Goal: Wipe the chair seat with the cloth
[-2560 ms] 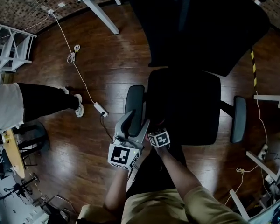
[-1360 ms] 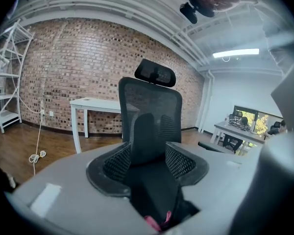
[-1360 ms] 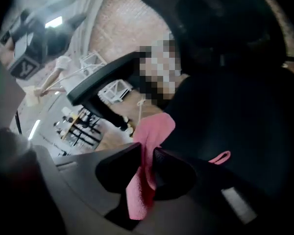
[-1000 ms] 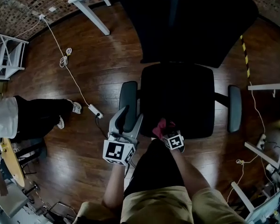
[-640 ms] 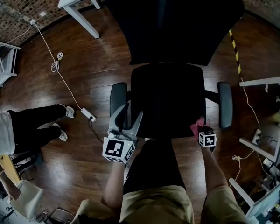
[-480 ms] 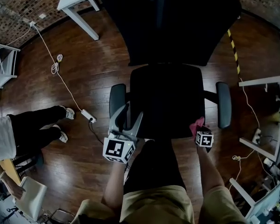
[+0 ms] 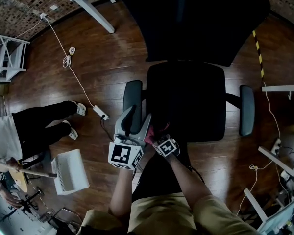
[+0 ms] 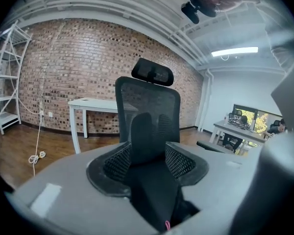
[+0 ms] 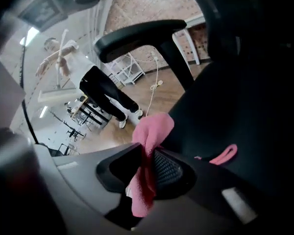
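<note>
The right gripper (image 7: 157, 134) has been carried from the chair seat's (image 7: 196, 102) right front corner to its left one, beside the left gripper (image 7: 136, 119). Only in its own view is the pink cloth (image 9: 149, 146) seen clamped in its jaws. The left gripper's jaws are held apart, empty. Cloth-to-seat contact cannot be made out on the dark seat. Wooden floor (image 7: 108, 67) and a brick wall (image 8: 63, 67) are seen beyond.

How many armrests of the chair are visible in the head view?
2. The left armrest stands beside the left edge of the seat; the right armrest stands beside its right edge. None seems hidden.
</note>
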Demonstrator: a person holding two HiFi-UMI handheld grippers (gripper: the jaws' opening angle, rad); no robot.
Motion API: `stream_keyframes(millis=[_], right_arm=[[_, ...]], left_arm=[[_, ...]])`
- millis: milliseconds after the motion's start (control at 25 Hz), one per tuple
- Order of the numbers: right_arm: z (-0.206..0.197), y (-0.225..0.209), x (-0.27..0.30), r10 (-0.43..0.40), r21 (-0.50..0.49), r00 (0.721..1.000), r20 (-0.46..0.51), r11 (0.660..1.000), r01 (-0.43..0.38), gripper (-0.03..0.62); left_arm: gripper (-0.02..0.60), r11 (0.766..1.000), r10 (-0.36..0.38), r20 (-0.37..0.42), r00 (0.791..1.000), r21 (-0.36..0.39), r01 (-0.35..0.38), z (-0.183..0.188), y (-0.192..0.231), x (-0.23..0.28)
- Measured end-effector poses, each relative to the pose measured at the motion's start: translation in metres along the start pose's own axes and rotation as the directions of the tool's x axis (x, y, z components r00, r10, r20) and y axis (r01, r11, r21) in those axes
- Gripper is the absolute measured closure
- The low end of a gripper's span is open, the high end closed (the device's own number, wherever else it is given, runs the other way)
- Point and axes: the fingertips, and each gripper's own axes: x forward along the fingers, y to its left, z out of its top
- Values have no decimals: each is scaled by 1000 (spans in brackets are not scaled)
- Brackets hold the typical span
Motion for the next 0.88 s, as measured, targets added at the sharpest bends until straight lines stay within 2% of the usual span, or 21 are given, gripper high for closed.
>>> stream_keyframes(millis=[80, 200, 240, 360, 440, 560, 640, 840, 880], right_arm=[[-15, -6, 3, -17, 23, 998, -62, 1000, 19, 519], [-46, -27, -23, -83, -157, 980, -180, 986, 55, 519], [-62, -48, -41, -137, -182, 968, -210, 978, 99, 519], [-120, -136, -115, -331, -90, 905, -266, 944, 319, 519], [-140, -179, -166, -409, -76, 870, -276, 911, 405, 519], [-148, -214, -221, -475, -122, 834, -280, 880, 460, 519], [-153, -233, -246, -524, -152, 800, -292, 851, 502, 519], [-159, -251, -268, -594, -198, 744, -305, 804, 561, 519], [-157, -246, -263, -590, -227, 749, -302, 807, 545, 519]], left_arm=[[380, 1000, 13, -13, 1000, -7, -13, 1, 4, -8], [382, 999, 25, -13, 1000, -27, -25, 0, 12, -14], [382, 999, 24, -5, 1000, -31, -24, 2, 12, -11], [383, 1000, 1, 20, 1000, -30, 0, 12, 5, 3], [383, 999, -22, 33, 999, -30, 23, 14, -3, 12], [383, 998, -49, 27, 998, -36, 50, 12, -15, 18], [383, 997, -63, 18, 998, -37, 64, 9, -20, 20], [383, 997, -67, 5, 998, -33, 67, 3, -21, 19], [383, 997, -65, 11, 998, -31, 66, 3, -20, 18]])
